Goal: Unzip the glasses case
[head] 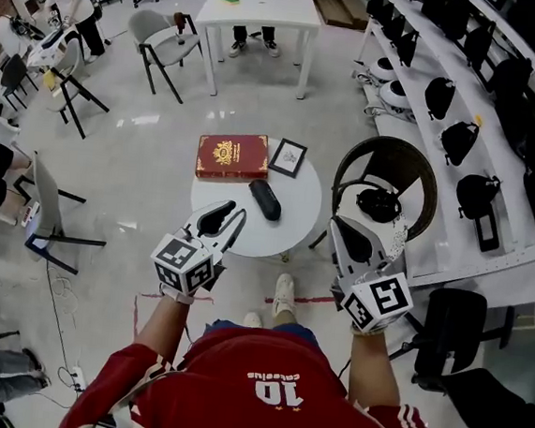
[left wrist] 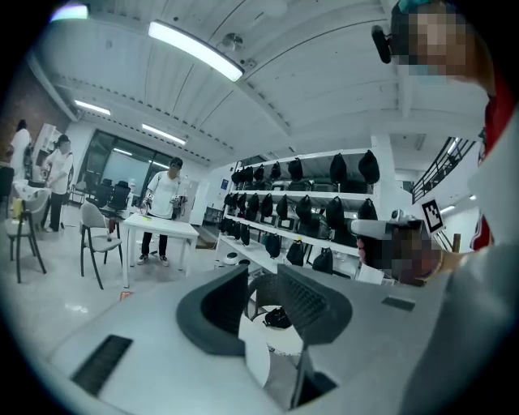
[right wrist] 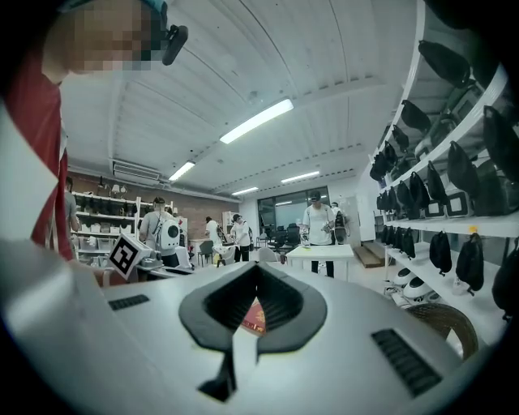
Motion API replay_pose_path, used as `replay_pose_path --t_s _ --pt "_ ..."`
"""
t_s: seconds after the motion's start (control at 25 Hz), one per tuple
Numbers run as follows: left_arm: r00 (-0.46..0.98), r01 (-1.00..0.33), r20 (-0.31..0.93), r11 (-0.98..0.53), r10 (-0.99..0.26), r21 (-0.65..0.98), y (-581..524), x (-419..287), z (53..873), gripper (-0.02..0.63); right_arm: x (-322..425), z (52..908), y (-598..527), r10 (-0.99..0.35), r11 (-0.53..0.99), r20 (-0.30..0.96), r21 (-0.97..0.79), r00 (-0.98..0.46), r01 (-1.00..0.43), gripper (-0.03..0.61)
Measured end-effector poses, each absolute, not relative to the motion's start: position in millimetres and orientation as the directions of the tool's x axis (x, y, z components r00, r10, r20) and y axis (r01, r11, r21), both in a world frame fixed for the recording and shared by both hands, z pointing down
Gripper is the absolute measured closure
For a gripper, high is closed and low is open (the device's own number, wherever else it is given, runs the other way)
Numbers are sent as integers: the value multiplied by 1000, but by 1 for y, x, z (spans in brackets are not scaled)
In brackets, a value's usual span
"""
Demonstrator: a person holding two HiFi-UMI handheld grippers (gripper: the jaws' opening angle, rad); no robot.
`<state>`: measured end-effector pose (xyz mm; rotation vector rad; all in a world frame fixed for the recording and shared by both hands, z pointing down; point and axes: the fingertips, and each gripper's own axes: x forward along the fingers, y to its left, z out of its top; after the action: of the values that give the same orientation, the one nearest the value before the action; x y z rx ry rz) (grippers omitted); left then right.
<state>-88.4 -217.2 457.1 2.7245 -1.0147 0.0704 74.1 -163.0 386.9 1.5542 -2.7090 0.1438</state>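
Head view: the dark oblong glasses case [head: 265, 199] lies mid-frame on the round white table [head: 290, 233], untouched. My left gripper [head: 228, 218] hangs just lower left of it, and my right gripper [head: 367, 235] is off to the right.

Left gripper view: the jaws are slightly apart with nothing between them.

Right gripper view: the jaw tips meet and hold nothing.

I judge this to be the approach. Next I must steady the case and find the zip pull.

The glasses case [head: 265, 200] is dark, oblong and round-ended. It lies flat and slanted near the middle of the round white table [head: 297, 222], just below the red book [head: 233, 156].
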Motion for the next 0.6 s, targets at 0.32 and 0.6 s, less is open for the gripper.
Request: replay_pose_path --t_s 0.32,0.6 --pt "754 -655 179 -705 -631 272 -254 -70 492 420 75 391 -190 -848 521 62 -83 -527 -849 564" --pt "756 -647 244 -635 -608 422 -290 -60 546 359 80 404 -213 -841 525 89 -101 -533 -845 563"
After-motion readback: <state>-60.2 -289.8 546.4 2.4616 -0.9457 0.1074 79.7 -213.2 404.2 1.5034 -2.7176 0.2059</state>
